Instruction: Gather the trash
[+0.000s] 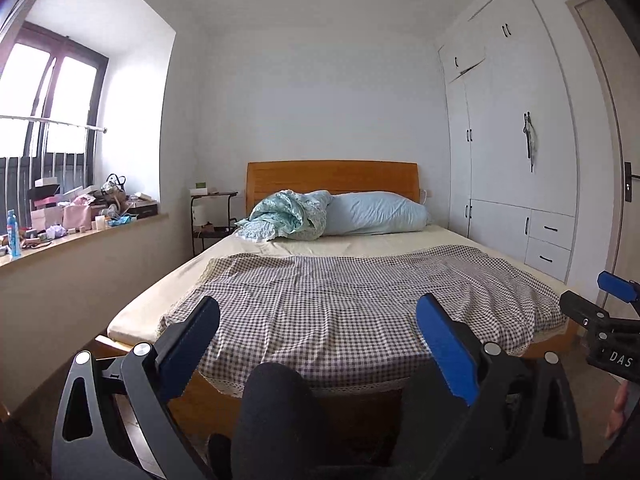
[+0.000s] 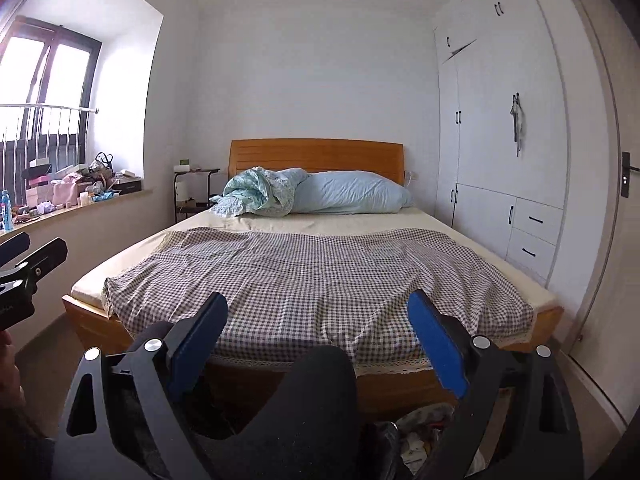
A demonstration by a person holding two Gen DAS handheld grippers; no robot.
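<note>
My left gripper (image 1: 318,322) is open, its blue pads wide apart with nothing between them, pointing at the foot of the bed. My right gripper (image 2: 318,314) is also open and holds nothing. The right gripper (image 1: 612,304) also shows at the right edge of the left wrist view, and the left gripper (image 2: 24,264) at the left edge of the right wrist view. Low between the right fingers lies a dark bag (image 2: 416,436) holding crumpled waste, partly hidden. Crumpled paper (image 1: 56,231) lies on the cluttered windowsill (image 1: 132,227).
A bed with a checked blanket (image 1: 340,300) fills the middle, with a pillow (image 1: 376,212) and bunched quilt (image 1: 288,216) at its head. White wardrobes (image 1: 512,160) line the right wall. A small side table (image 1: 212,216) stands by the headboard. A dark-clad knee (image 1: 280,412) is below the grippers.
</note>
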